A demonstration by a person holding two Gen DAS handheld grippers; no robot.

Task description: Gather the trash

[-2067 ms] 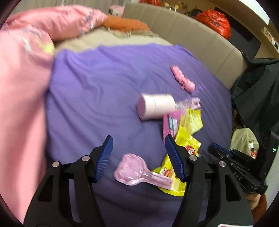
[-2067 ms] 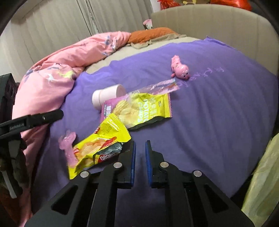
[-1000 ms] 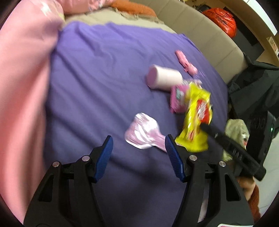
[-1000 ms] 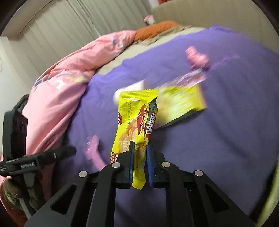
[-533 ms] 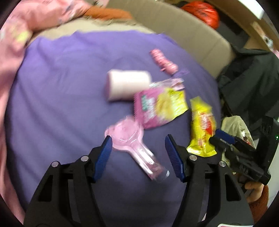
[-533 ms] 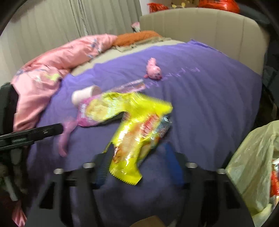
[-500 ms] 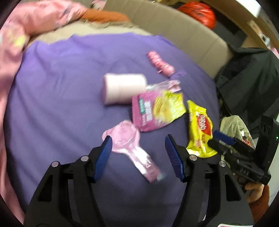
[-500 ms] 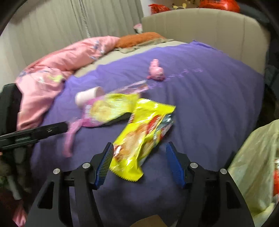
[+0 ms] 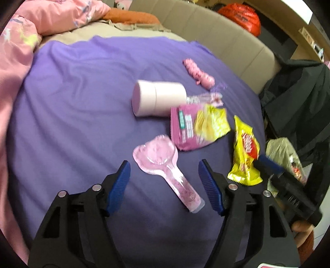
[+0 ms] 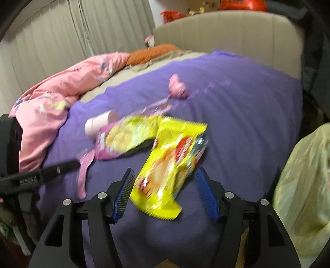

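On the purple bedspread [image 9: 82, 86] lies a yellow snack bag [image 10: 169, 165], loose between the open fingers of my right gripper [image 10: 164, 172] and touching neither pad. Beside it lie a pink-and-yellow chip bag [image 9: 196, 125], a pale pink cup [image 9: 156, 99] on its side, a thin clear wrapper [image 9: 206, 98] and a pink toy [image 9: 198, 72]. My left gripper [image 9: 164, 165] hovers over a pink heart-shaped pack [image 9: 160, 158]. Its jaws are opening, and the pack's neck runs between them untouched.
A pale yellow-green trash bag [image 10: 305, 185] hangs off the bed's right side. A pink duvet [image 9: 12, 61] piles along the left, with an orange pillow [image 9: 132, 16] and beige headboard [image 9: 226, 41] behind. A black jacket [image 9: 299, 92] drapes at the right.
The right gripper opened and let go of the yellow snack bag, which dropped onto the bedspread near the trash bag. The left gripper moved over the pink heart-shaped pack.
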